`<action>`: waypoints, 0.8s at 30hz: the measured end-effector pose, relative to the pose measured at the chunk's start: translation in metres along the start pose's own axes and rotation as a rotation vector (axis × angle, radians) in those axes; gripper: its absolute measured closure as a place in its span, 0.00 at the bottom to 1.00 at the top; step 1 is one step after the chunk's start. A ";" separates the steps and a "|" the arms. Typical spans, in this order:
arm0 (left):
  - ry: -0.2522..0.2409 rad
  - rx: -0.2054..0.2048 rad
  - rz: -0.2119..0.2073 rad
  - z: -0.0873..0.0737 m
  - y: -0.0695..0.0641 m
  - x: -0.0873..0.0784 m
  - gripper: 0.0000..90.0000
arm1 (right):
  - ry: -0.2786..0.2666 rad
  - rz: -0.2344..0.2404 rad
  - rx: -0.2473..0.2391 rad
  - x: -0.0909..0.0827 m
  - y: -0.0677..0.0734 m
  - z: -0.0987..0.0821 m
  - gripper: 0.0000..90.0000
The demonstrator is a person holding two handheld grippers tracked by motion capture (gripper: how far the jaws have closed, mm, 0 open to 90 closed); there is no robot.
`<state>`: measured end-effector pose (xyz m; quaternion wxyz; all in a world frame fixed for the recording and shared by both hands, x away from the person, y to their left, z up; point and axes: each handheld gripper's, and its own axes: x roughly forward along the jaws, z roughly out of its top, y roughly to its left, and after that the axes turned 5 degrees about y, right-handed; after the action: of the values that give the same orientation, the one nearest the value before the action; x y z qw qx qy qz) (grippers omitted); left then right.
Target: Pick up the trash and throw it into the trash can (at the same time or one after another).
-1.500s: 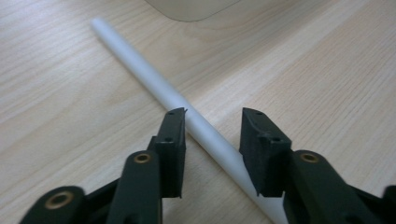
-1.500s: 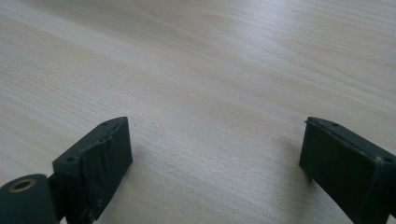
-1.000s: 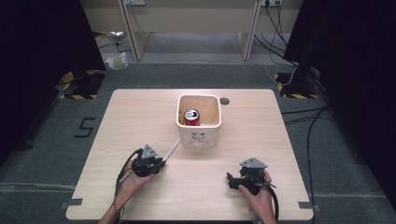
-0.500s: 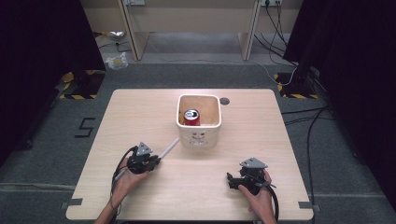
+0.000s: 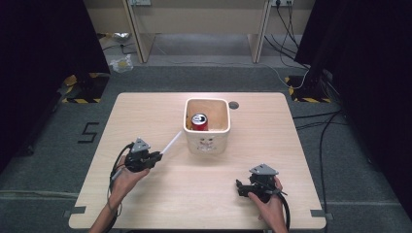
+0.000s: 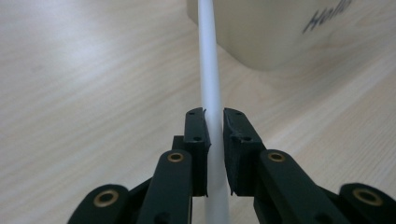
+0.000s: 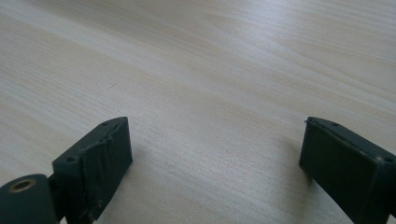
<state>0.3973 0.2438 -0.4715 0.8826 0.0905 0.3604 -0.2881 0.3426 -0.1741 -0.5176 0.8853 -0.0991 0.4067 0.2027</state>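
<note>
Since the earlier frame the left gripper (image 5: 156,158) has drawn back toward lower left, pinching a white straw (image 6: 210,88); right gripper (image 7: 215,163) rests spread, lower right; next, presumably, tip into the can (image 5: 198,121) inside the bin (image 5: 206,143).

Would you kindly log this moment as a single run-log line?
left gripper: shut on white straw | right gripper: open, over bare table | red can: upright in cream tub

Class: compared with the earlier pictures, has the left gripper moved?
Yes. The left gripper, shut on the white straw, has drawn away from the cream tub, towards the table's left edge.
</note>
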 end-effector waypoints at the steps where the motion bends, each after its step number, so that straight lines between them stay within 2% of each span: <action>1: -0.012 -0.002 0.002 0.004 0.002 -0.003 0.89 | 0.000 0.000 0.000 0.000 0.000 0.000 0.10; 7: -0.072 -0.007 0.003 0.025 0.010 -0.020 0.89 | 0.000 0.000 0.000 0.000 0.000 0.000 0.10; 11: -0.085 0.001 0.012 0.035 0.013 -0.028 0.89 | 0.000 0.000 0.000 0.000 0.000 0.000 0.10; 20: -0.108 -0.004 -0.002 0.047 0.019 -0.035 0.89 | 0.000 0.000 0.000 0.000 0.000 0.000 0.10; 24: -0.134 -0.006 -0.012 0.057 0.021 -0.043 0.89 | 0.000 0.000 -0.001 0.000 0.000 0.000 0.10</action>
<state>0.4180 0.2589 -0.4014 0.9033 0.0660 0.3017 -0.2977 0.3426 -0.1741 -0.5177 0.8853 -0.0994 0.4065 0.2027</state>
